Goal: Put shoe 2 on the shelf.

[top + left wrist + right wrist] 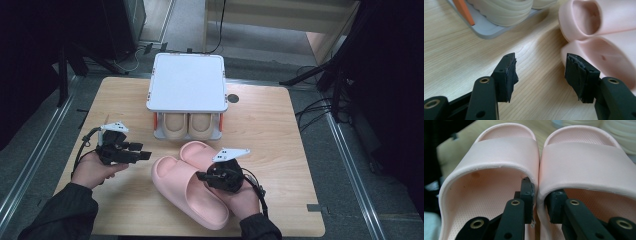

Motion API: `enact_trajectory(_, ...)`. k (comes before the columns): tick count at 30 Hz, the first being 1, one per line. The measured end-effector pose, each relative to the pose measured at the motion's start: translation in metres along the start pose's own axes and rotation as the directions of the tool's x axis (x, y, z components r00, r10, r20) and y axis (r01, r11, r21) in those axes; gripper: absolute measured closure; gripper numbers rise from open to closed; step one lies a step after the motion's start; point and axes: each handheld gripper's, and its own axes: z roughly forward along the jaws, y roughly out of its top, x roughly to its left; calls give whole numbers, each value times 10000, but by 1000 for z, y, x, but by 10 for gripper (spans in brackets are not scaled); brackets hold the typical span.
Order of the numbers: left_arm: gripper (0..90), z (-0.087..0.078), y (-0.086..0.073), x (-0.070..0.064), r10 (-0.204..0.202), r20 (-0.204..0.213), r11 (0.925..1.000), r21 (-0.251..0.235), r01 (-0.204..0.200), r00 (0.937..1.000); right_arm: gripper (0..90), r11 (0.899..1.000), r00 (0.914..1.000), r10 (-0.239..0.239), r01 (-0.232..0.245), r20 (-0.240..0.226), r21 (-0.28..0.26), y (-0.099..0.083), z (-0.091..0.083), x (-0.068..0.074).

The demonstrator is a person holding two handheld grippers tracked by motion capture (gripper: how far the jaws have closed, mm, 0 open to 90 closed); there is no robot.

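Two pink slippers lie side by side on the wooden table point(270, 130), the nearer one point(187, 192) and the farther one point(197, 151). My right gripper point(204, 176) is shut on their touching inner side walls. In the right gripper view, one jaw sits inside the left slipper point(506, 152) and the other inside the right slipper point(584, 157), with the right gripper point(540, 195) pinching both walls together. My left gripper point(145, 152) is open and holds nothing, just left of the slippers. In its own view the left gripper point(540, 68) hovers over bare wood, with the pink slippers point(609, 57) close beside its right jaw.
A small rack with a white top point(187, 82) stands at the table's back middle. A pair of beige slippers point(189, 125) sits on its lower shelf. The rack's grey base point(486, 31) and an orange post point(464, 11) lie ahead of the left gripper.
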Motion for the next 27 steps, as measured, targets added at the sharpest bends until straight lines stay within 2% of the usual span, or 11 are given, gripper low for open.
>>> enact_trajectory(3, 420, -2, -2, 2, -106, -17, 9999, -13, 106, 9999, 784, 9972, 9966, -752, 752, -351, 11, 7, 0, -2)
enact_trajectory(5, 420, -4, -4, 3, -137, -91, 9999, -21, 137, 9999, 783, 9949, 9928, -1001, 1006, -657, 53, 13, 2, -4)
enact_trajectory(9, 420, -11, -10, 7, -355, -249, 9993, -131, 352, 9991, 782, 9916, 9832, -1287, 1290, -1293, -58, 25, 3, -8)
enact_trajectory(13, 421, -18, -17, 11, -656, -426, 9976, -229, 647, 9969, 783, 9884, 9688, -1520, 1474, -1959, -376, 41, 2, -12)
enact_trajectory(14, 421, -20, -19, 12, -661, -443, 9976, -224, 651, 9968, 783, 9862, 9630, -1657, 1607, -2128, -407, 46, 2, -13)
enact_trajectory(17, 421, -23, -23, 11, -754, -552, 9969, -265, 740, 9956, 782, 9782, 9519, -2068, 2060, -2261, -272, 59, 2, -11)
enact_trajectory(21, 421, -27, -29, 11, -892, -623, 9958, -276, 876, 9941, 781, 9707, 9358, -2359, 2396, -2618, -185, 78, -1, -8)
enact_trajectory(23, 421, -29, -31, 12, -933, -670, 9954, -297, 915, 9934, 781, 9714, 9341, -2305, 2372, -2727, -88, 88, -3, -7)
enact_trajectory(27, 421, -32, -35, 12, -1007, -702, 9946, -306, 987, 9924, 782, 9611, 9232, -2663, 2763, -2771, -29, 111, -10, -3)
